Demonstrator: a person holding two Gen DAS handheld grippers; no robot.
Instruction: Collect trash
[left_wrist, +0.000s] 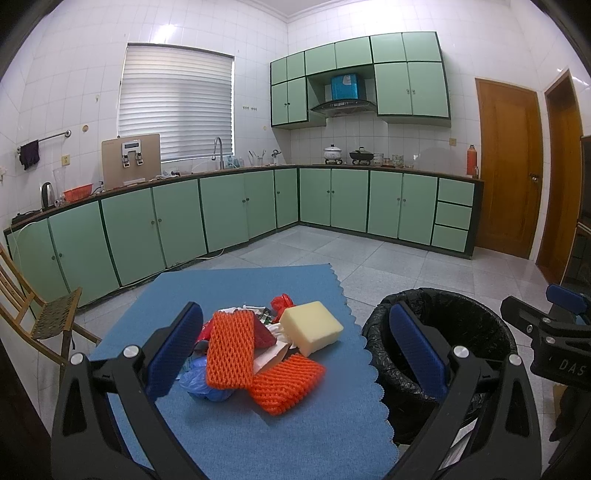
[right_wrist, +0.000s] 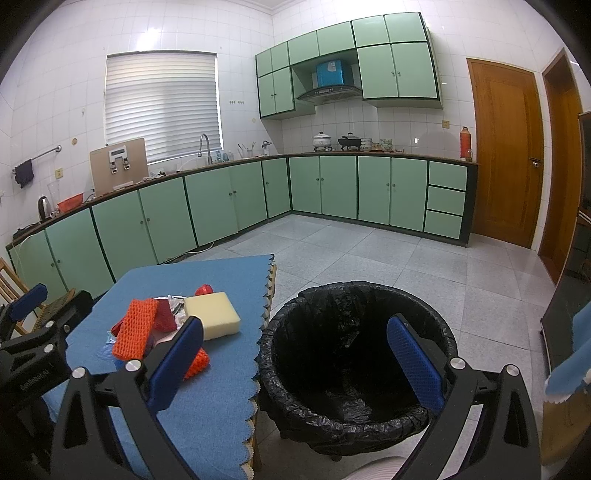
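A pile of trash lies on the blue cloth-covered table (left_wrist: 229, 435): two orange foam nets (left_wrist: 231, 350) (left_wrist: 286, 382), a pale yellow foam block (left_wrist: 312, 328), a blue plastic bag (left_wrist: 201, 384), red wrappers (left_wrist: 282, 301) and white paper. My left gripper (left_wrist: 295, 354) is open and empty, held above the near side of the pile. My right gripper (right_wrist: 295, 360) is open and empty, over the rim of the black-lined trash bin (right_wrist: 351, 354). The bin (left_wrist: 439, 350) stands on the floor right of the table. The pile also shows in the right wrist view (right_wrist: 136, 328).
Green kitchen cabinets (left_wrist: 221, 206) run along the far walls with a countertop holding a kettle, sink tap and pots. A wooden folding chair (left_wrist: 40, 314) stands left of the table. Wooden doors (left_wrist: 509, 166) are at the right. Grey tiled floor (right_wrist: 406, 266) lies beyond the bin.
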